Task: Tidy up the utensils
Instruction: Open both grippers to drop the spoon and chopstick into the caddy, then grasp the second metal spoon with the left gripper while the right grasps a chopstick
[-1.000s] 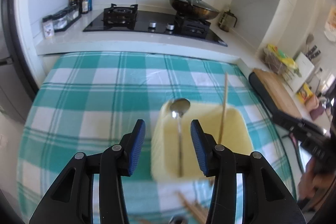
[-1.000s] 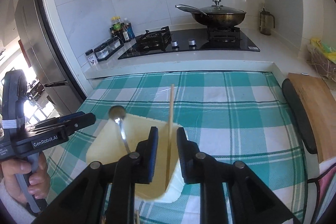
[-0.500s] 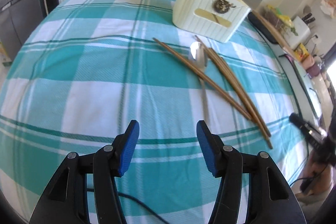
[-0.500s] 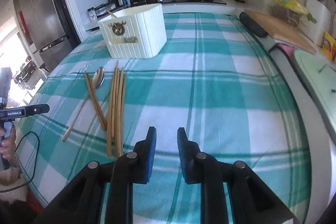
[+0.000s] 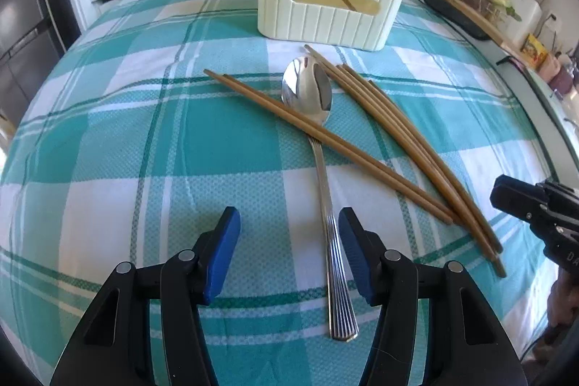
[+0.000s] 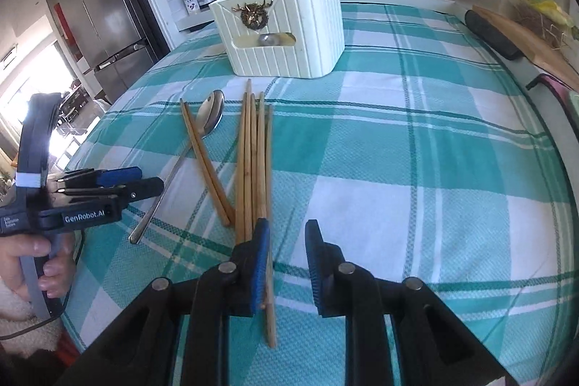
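Beside spoon [image 5: 327, 205] handle, bare tablecloth [image 5: 108, 151] toward left edge.

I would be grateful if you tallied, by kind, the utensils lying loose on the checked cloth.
Spoons: 1
Chopsticks: 6, with 2 across the spoon and 4 visible in the overlapping bundle; more may hide underneath
Total: 7

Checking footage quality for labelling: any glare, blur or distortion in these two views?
Left wrist: sharp, strong fisheye bowing of the cloth, bright reflections on the spoon. Right wrist: sharp, same bowing, blown-out window light at the left edge.
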`<state>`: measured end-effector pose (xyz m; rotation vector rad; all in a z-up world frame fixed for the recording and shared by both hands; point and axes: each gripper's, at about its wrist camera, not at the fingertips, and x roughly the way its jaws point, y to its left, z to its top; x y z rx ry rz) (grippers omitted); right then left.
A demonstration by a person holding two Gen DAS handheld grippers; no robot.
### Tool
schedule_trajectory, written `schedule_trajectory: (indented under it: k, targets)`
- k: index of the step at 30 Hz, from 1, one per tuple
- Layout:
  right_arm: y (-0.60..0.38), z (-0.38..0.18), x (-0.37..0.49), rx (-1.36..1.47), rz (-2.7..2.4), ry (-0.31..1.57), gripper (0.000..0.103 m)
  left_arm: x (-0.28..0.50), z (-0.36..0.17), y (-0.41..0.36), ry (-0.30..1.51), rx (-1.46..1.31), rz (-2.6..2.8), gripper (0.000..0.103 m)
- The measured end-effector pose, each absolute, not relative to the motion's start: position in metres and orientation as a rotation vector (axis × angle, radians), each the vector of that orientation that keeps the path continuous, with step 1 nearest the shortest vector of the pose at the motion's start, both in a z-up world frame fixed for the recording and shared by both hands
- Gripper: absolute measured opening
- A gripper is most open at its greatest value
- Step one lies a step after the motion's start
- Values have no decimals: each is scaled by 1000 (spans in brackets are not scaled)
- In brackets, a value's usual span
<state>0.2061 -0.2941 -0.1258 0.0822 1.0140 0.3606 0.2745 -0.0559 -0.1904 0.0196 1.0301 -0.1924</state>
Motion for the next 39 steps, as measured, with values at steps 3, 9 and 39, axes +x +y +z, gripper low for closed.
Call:
schedule_trajectory:
  k: [3, 9, 39]
  targets:
    - [-286, -137, 227, 97, 393, 1063, 16, 285, -193, -60, 1014, 59, -169, 59]
    - [-270, -150, 241, 96, 433, 1117, 9, 305, -196, -59, 970, 108, -109, 17]
    - [-302, -146, 217, -49, 123, 1100, 4, 271, -197, 92, 1004, -12, 154, 9]
